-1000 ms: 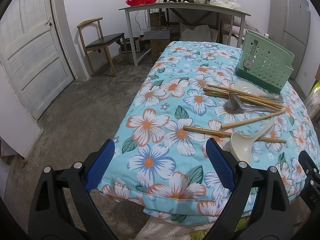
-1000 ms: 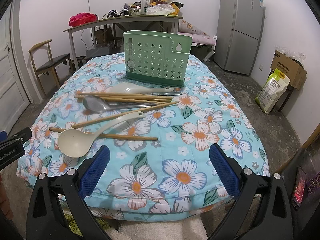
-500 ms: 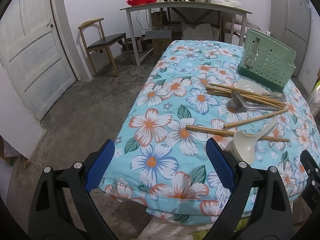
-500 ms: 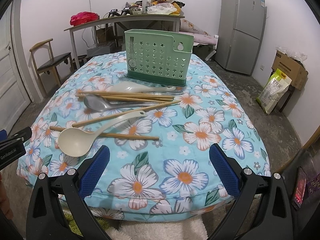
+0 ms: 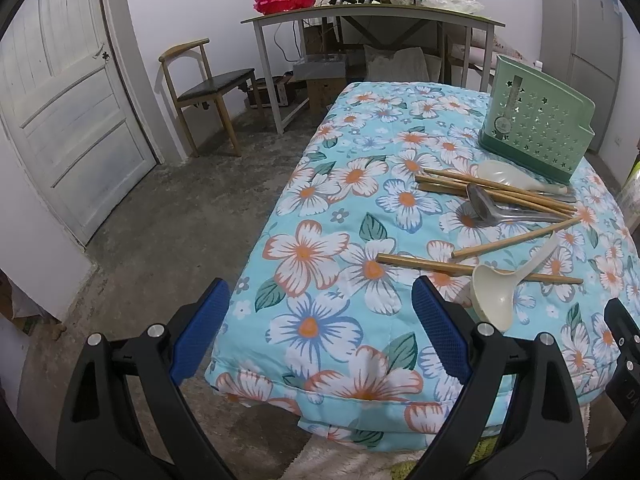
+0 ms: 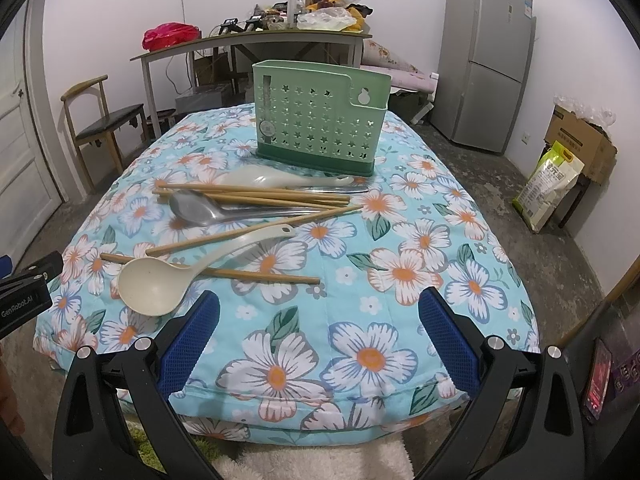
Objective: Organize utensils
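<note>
Utensils lie loose in a heap on the floral-covered table [image 6: 400, 272], ahead of both sets of jaws and untouched: a cream ladle [image 6: 152, 286] nearest, wooden chopsticks [image 6: 256, 196] crossed over and under it, a steel spoon [image 6: 192, 210] and a pale rice paddle [image 6: 256, 179] beyond, and the green holder [image 6: 320, 120] upright at the far side. The right gripper [image 6: 320, 332] hangs short of the table's near edge, jaws spread wide and empty; the left gripper [image 5: 320, 328] hangs likewise, wide and empty, with the ladle just beyond its right jaw. Sorting looks not yet begun. The ladle's handle rests across a chopstick, so lifting either could drag or roll the other off the padded cover. Thin chopsticks may slip or twist between wide pads, and a careless drop could tip the light holder
</note>
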Tool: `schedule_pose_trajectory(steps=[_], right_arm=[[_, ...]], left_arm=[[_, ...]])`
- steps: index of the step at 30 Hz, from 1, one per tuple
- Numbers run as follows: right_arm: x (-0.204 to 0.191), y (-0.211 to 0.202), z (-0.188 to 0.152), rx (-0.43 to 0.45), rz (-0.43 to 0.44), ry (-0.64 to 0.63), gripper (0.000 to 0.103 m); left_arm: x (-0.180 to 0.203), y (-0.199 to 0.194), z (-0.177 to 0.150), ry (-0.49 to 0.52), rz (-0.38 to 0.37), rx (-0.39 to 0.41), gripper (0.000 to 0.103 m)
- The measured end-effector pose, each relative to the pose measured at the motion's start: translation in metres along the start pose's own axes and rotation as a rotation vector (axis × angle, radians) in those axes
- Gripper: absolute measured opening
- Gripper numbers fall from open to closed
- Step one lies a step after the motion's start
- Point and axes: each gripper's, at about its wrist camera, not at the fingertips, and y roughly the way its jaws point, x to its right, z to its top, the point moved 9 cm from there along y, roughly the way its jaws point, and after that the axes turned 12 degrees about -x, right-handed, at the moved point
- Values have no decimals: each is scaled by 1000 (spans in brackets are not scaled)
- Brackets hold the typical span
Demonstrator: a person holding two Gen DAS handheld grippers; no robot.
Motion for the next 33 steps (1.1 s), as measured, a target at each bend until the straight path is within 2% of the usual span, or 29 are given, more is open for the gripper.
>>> schedule_pose_trajectory(steps=[21, 33], right_arm=[[-1, 0, 0, 1, -1, -2, 97], [0, 0, -1, 4, -5, -2, 97]], left_arm=[[-10, 0, 3, 9, 35, 3, 88], [-9, 2, 1, 23, 26, -2, 88]])
